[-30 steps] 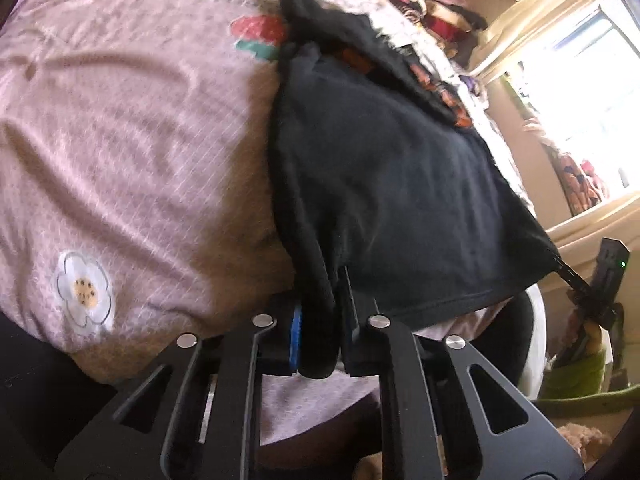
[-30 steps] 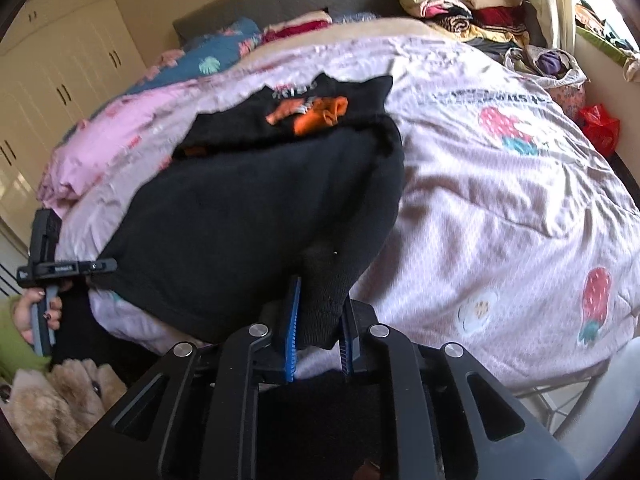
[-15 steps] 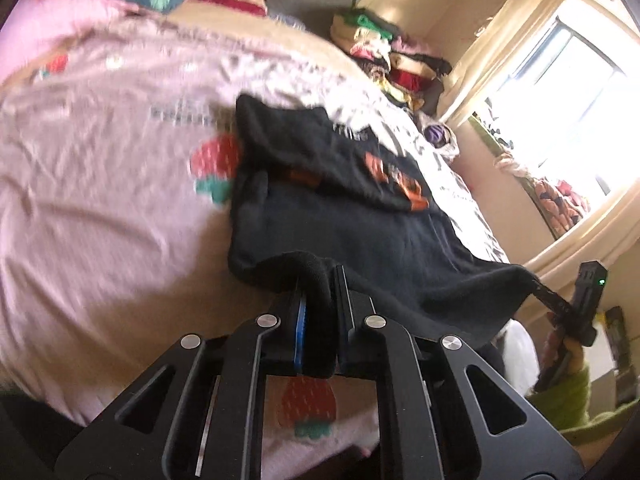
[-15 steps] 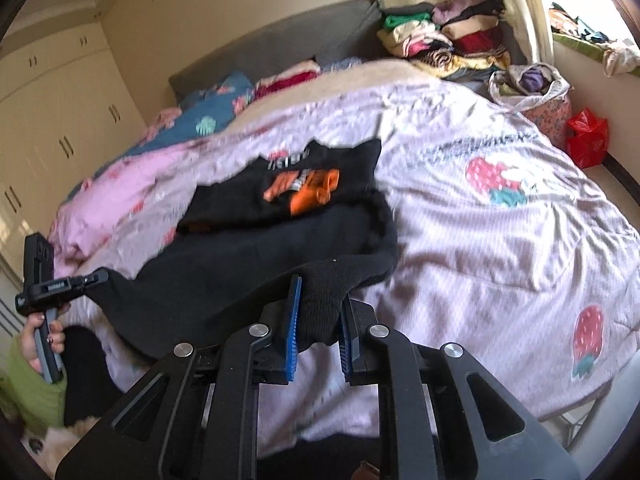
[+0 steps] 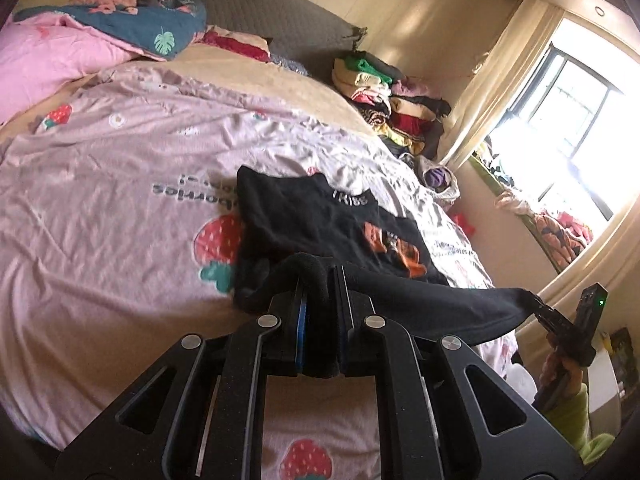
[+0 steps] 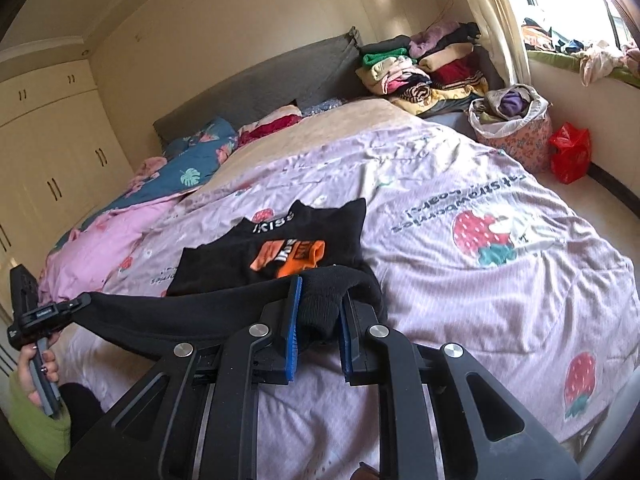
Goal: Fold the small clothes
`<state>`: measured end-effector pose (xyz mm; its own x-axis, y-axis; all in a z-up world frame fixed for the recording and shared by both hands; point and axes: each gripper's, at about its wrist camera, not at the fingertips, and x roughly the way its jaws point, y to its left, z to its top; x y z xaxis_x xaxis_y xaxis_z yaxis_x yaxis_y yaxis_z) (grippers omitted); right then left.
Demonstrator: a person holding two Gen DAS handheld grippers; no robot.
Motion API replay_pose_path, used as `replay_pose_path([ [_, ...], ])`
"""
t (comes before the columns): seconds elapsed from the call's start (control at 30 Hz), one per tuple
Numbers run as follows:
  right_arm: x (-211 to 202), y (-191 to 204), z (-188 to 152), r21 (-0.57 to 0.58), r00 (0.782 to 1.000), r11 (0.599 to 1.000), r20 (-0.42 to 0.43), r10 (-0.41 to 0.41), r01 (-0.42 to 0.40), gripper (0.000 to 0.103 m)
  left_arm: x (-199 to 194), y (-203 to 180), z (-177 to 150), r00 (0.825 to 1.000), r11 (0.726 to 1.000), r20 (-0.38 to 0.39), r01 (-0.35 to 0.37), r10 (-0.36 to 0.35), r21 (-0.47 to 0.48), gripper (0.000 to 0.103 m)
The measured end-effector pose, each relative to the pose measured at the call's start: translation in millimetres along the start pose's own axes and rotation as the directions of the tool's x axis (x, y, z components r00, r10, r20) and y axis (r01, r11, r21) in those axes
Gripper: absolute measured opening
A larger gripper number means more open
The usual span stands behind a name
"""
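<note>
Your left gripper [image 5: 318, 316] and right gripper [image 6: 318, 320] each pinch a corner of the black shirt [image 6: 276, 256], holding its near edge up above the pink blanket [image 6: 460, 280]. The rest lies flat on the blanket. White letters on the shirt look like "KISS".

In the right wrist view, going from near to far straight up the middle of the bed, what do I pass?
right gripper shut on the black garment's hem → orange print on the garment → white lettering at its collar → beige blanket → grey headboard.
</note>
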<state>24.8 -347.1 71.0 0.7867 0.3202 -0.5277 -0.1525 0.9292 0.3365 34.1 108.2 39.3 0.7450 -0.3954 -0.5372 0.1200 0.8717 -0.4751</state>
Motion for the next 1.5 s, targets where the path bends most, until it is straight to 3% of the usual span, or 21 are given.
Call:
replay_pose_path([
  [0.67, 35, 14, 52, 0.000, 0.993, 0.996, 0.085, -0.085, 0.085, 0.015, 25, -6, 46, 0.998, 0.999, 0.053, -0.039, 0.038, 0.024, 0.005],
  [1.1, 91, 13, 68, -0.011, 0.986, 0.988, 0.060, -0.154, 0.155, 0.015, 73, 9, 66, 0.993, 0.992, 0.018, -0.120, 0.119, 0.038, 0.005],
  [1.5, 150, 4, 83, 0.056, 0.976, 0.975, 0.001, -0.217, 0.217, 0.015, 109, 19, 72, 0.981, 0.980, -0.018, -0.190, 0.191, 0.068, 0.005],
])
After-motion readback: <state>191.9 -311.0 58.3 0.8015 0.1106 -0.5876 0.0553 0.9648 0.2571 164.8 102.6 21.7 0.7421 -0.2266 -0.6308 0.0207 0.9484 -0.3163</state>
